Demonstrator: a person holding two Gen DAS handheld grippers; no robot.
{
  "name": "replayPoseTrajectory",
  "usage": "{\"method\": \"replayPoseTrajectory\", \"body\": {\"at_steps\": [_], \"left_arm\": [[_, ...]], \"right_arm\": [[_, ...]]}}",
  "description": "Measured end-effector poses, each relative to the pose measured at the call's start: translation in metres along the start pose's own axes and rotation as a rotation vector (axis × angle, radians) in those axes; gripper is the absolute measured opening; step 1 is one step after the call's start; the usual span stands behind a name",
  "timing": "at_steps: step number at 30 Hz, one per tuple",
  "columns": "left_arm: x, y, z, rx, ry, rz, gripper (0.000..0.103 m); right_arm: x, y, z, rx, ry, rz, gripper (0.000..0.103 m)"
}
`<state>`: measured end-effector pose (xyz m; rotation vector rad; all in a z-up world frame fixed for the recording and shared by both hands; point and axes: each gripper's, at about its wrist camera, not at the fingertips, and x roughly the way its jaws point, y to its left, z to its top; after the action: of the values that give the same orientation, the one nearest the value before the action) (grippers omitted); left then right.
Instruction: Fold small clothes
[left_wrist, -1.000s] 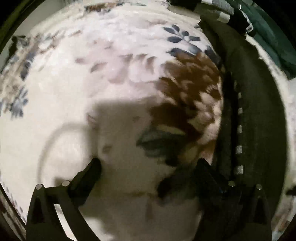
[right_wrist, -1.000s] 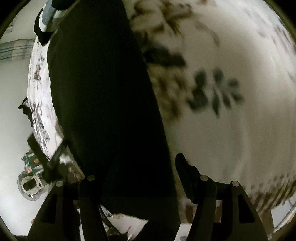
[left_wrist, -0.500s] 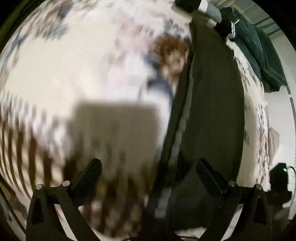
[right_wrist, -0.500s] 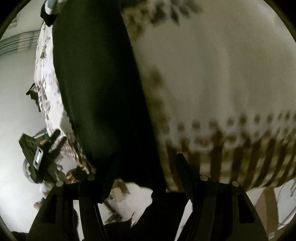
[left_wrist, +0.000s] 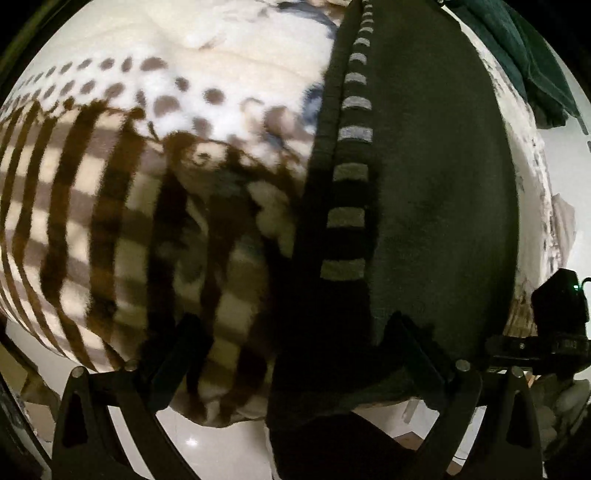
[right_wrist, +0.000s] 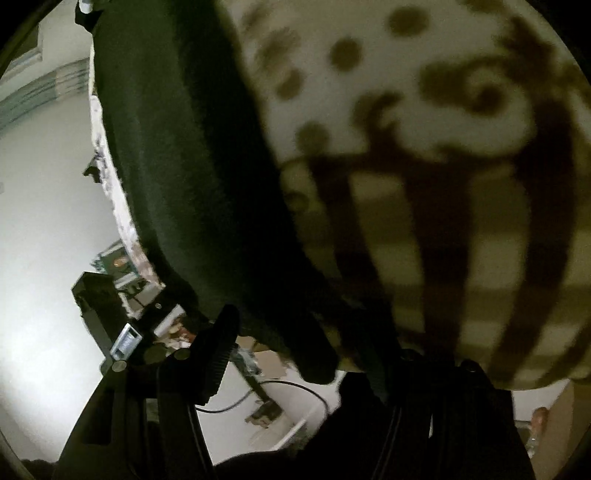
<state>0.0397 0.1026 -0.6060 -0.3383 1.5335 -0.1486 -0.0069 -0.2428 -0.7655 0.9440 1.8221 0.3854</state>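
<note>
Left wrist: the left claw gapes, released, over the garment's hanging hem on the blanket. Right wrist: the right claw spreads wide at the garment's edge. Soft, light knit; probably best pinched at the hem corners.

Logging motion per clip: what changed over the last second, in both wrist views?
Both grippers, left and right, drew back toward the near edge of the patterned cream blanket, whose striped border and the floor now show. The dark garment with grey-striped trim stayed flat; both grippers stayed open, holding nothing.
</note>
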Motion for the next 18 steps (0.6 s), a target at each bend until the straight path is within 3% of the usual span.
{"method": "replayPoseTrajectory", "body": {"at_steps": [3,4,5,6,8,10,14,18], "left_arm": [[-0.005,-0.001,-0.007,0.007,-0.013,-0.017,0.103],[-0.007,0.002,-0.012,0.003,-0.021,-0.020,0.101],[-0.010,0.002,-0.014,-0.003,-0.028,-0.023,0.088],[-0.013,0.004,-0.016,-0.006,-0.033,-0.009,0.075],[-0.023,0.011,-0.020,-0.020,-0.035,0.015,0.032],[-0.037,0.021,-0.022,-0.076,-0.047,-0.024,0.013],[-0.065,0.024,-0.026,-0.112,-0.068,-0.084,0.005],[-0.090,0.021,-0.021,-0.113,-0.094,-0.131,0.005]], "right_arm": [[0.014,0.009,-0.001,0.002,0.008,0.035,0.060],[0.017,0.011,-0.002,0.005,0.013,0.041,0.047],[0.021,0.014,-0.004,0.004,0.013,0.033,0.037],[0.023,0.016,-0.006,0.006,0.010,0.013,0.018],[0.024,0.023,-0.005,0.005,-0.006,0.009,0.012],[0.015,0.027,-0.010,-0.001,-0.028,0.022,0.010],[-0.007,0.048,-0.023,-0.061,-0.063,0.059,0.010],[-0.035,0.072,-0.029,-0.116,-0.097,0.085,0.010]]}}
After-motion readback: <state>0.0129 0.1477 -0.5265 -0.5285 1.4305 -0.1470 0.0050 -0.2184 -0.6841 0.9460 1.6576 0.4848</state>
